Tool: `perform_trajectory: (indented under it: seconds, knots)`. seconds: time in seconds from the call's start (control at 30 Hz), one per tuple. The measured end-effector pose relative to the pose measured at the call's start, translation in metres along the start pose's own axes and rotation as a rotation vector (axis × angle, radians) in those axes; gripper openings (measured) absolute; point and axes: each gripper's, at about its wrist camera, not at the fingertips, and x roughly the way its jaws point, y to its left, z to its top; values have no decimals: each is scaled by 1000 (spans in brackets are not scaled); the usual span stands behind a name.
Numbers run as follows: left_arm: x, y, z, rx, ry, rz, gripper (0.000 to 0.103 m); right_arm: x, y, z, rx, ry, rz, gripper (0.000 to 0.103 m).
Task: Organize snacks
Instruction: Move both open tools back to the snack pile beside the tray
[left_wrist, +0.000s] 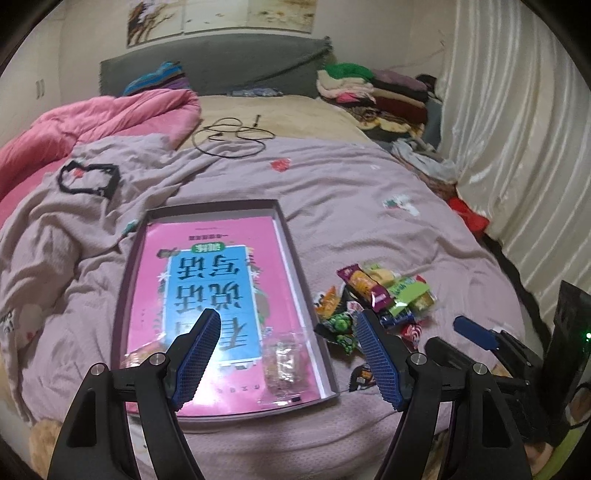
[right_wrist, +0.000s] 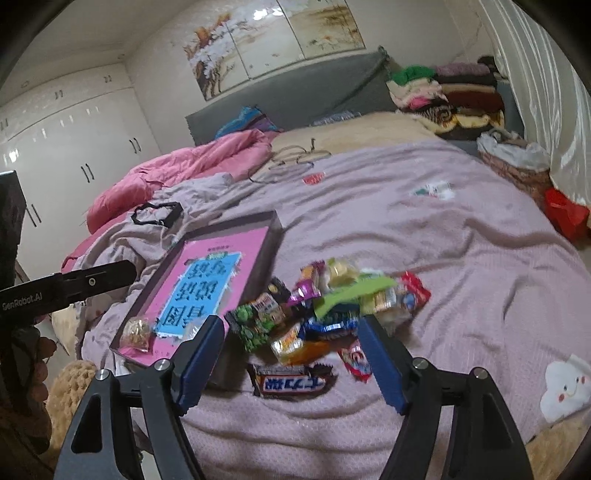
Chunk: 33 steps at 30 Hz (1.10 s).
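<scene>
A shallow box (left_wrist: 291, 254) lies on the mauve bedspread with a pink and blue book (left_wrist: 210, 280) inside. Two clear snack packets rest in it, one (left_wrist: 284, 363) near its right wall and one (right_wrist: 136, 332) at its near corner. To the box's right sits a pile of wrapped snacks (left_wrist: 380, 295) (right_wrist: 332, 295), with a brown chocolate bar (right_wrist: 291, 382) nearest. My left gripper (left_wrist: 288, 315) hangs open and empty over the box's right wall. My right gripper (right_wrist: 290, 321) is open above the pile, its pads touching nothing. One of its blue fingers (left_wrist: 476, 332) shows at the right.
A pink quilt (left_wrist: 92, 118) is bunched at the back left. A black cable (left_wrist: 232, 136) and a black loop (left_wrist: 88, 181) lie on the bed. Folded clothes (left_wrist: 369, 88) are stacked by the headboard. A curtain (left_wrist: 517, 129) runs along the right, and white wardrobes (right_wrist: 74, 140) stand to the left.
</scene>
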Motion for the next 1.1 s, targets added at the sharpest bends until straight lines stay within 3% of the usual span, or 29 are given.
perform_trajectory:
  seconds: [0.37, 0.77, 1.1]
  knots:
    - [22, -20, -4, 78, 55, -58, 77, 12, 1, -14, 39, 94, 22, 75]
    - [58, -50, -1, 279, 132, -63, 77, 35, 6, -26, 24, 197, 36, 75]
    - [95, -68, 4, 432, 238, -93, 58, 45, 9, -29, -13, 210, 18, 75]
